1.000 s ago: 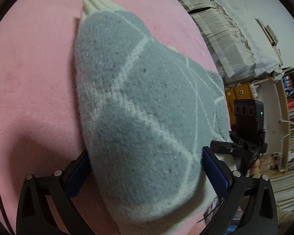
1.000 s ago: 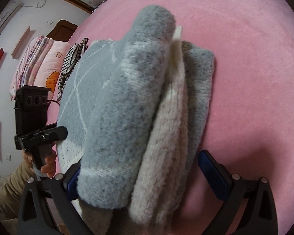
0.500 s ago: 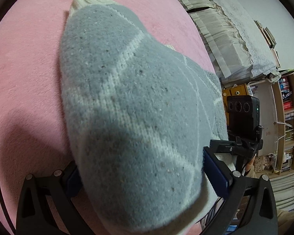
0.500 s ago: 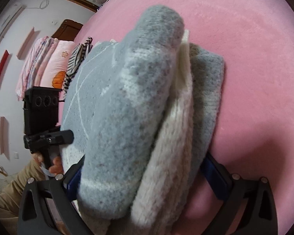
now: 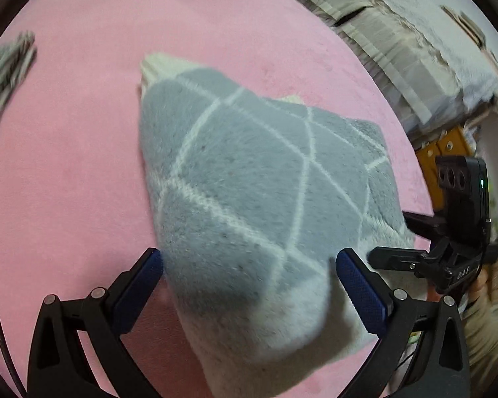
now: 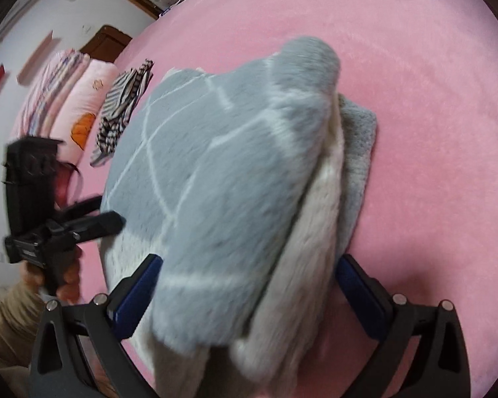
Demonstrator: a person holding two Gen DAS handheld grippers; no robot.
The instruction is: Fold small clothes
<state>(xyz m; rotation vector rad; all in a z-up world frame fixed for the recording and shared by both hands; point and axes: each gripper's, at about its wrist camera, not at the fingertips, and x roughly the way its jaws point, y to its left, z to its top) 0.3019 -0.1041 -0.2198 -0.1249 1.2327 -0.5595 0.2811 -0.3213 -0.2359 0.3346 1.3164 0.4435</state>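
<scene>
Lying folded on the pink bed point(image 5: 66, 172): grey knitted sweater point(image 5: 255, 199). Straddling its near corners with wide-open jaws, gripping nothing: left gripper point(image 5: 249, 285), right gripper point(image 6: 245, 285). Likely finishing the fold; next, probably backing off or squaring edges.

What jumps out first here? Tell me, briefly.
A folded grey knit sweater with a white diamond pattern fills both views, lying on a pink blanket. Each open claw, left claw and right claw, straddles one end of it. A striped garment lies beyond.
</scene>
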